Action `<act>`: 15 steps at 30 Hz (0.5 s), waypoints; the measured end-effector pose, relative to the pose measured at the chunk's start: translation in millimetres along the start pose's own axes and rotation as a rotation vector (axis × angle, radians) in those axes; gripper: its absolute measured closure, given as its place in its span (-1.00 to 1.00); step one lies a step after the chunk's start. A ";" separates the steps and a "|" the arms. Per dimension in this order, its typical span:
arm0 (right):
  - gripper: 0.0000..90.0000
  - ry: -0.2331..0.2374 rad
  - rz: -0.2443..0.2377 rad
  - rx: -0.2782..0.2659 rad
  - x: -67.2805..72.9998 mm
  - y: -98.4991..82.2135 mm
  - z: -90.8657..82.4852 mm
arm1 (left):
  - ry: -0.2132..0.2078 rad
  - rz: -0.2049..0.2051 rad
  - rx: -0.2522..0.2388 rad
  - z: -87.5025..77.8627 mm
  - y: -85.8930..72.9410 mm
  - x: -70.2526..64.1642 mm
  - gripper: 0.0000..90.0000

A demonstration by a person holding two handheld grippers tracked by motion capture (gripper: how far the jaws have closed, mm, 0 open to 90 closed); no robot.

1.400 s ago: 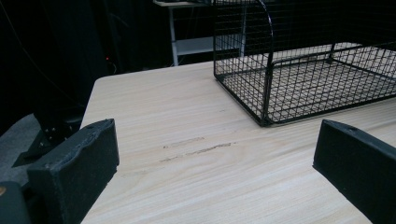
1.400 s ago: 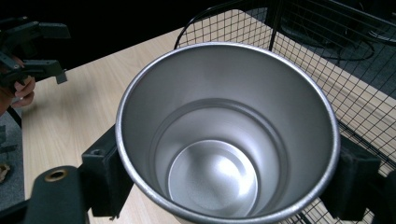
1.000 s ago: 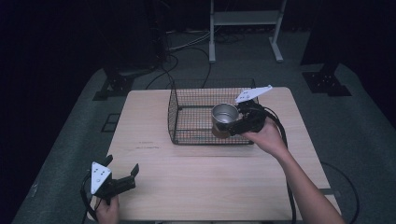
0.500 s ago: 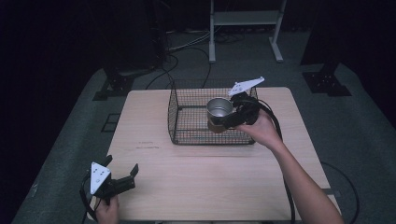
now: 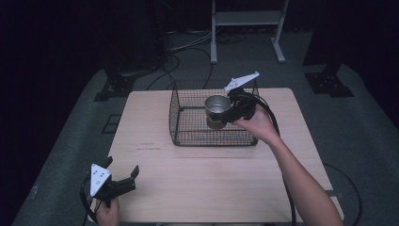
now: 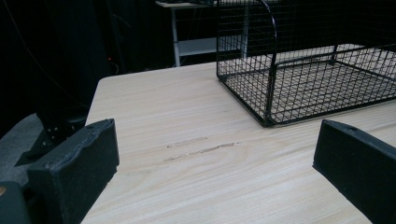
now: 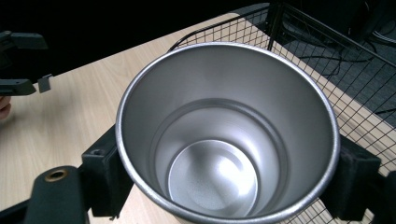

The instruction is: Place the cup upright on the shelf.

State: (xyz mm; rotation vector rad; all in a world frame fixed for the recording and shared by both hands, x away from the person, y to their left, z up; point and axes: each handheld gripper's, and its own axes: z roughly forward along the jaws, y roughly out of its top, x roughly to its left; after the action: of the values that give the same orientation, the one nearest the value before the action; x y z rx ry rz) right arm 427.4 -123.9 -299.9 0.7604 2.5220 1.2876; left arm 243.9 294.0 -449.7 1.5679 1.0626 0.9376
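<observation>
The table (image 5: 207,188) is carrying a wire basket (image 5: 188,127) toward its far side, and the high view is showing both at once, with the person's arms coming in from below. The basket is standing open-topped on the wood; the left gripper view is showing its near corner (image 6: 268,93) and mesh floor up close, with faint scuff marks (image 6: 201,147) on the table in front of it. The cup (image 5: 217,110), a bare metal one, is hanging upright over the basket's right part, mouth up. The right gripper (image 5: 234,112) is clamping it by the sides; the right gripper view is looking straight down into its shiny inside (image 7: 219,154), the jaws pressing on both flanks. The left gripper (image 5: 123,175) is resting at the table's near left corner, jaws spread wide with nothing between them.
</observation>
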 end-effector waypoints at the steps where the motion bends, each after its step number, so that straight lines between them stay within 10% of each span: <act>1: -0.60 0.000 0.000 0.000 0.0 0.0 0.0 | 0.000 0.000 0.000 -0.1 0.0 0.2 -1.00; 15: -0.60 -0.019 0.015 0.017 -13.4 12.2 12.0 | 0.003 -0.003 0.000 -0.7 -0.2 1.4 -1.00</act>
State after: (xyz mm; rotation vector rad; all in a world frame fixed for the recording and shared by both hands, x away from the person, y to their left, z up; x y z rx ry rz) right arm 447.9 -116.8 -298.0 0.7924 2.5201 1.2591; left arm 243.6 295.6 -449.6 1.5648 1.0660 0.9382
